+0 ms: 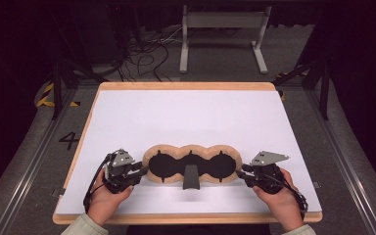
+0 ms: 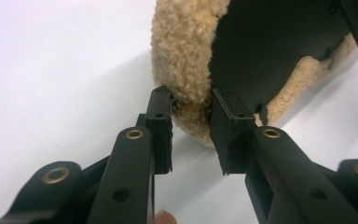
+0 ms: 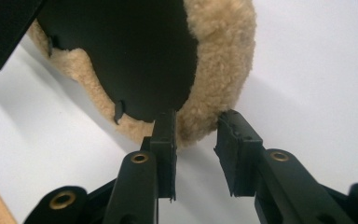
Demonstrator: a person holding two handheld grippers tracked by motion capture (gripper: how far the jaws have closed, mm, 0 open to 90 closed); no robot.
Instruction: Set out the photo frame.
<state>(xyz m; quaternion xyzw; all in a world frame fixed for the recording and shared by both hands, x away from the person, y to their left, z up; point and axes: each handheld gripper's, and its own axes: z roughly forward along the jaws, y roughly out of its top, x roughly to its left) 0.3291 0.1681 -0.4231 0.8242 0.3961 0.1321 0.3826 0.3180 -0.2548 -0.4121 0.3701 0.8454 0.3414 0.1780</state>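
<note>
A fleece-edged cover (image 1: 191, 166), tan pile around three joined black panels, lies in the lower middle of the high view on a white table (image 1: 186, 117). A small black flap (image 1: 191, 176) hangs at the centre of its near edge. The left gripper (image 1: 139, 170) meets the cover's left end and the right gripper (image 1: 242, 172) its right end. In the left gripper view, lower middle, the left gripper (image 2: 191, 135) has its jaws closed on the fleece rim (image 2: 186, 60), both pads pressing the pile. In the right gripper view, the right gripper (image 3: 196, 149) straddles the rim (image 3: 223, 70): the left pad touches it, while the right pad appears just clear, so a firm grip there cannot be confirmed.

Risks, as judged: both holds take only the outermost pile, which is soft and compressible. If the ends are lifted or pulled apart, the right end may slip out first. The cover would then swing from the left gripper, or its middle would sag and fold.
</note>
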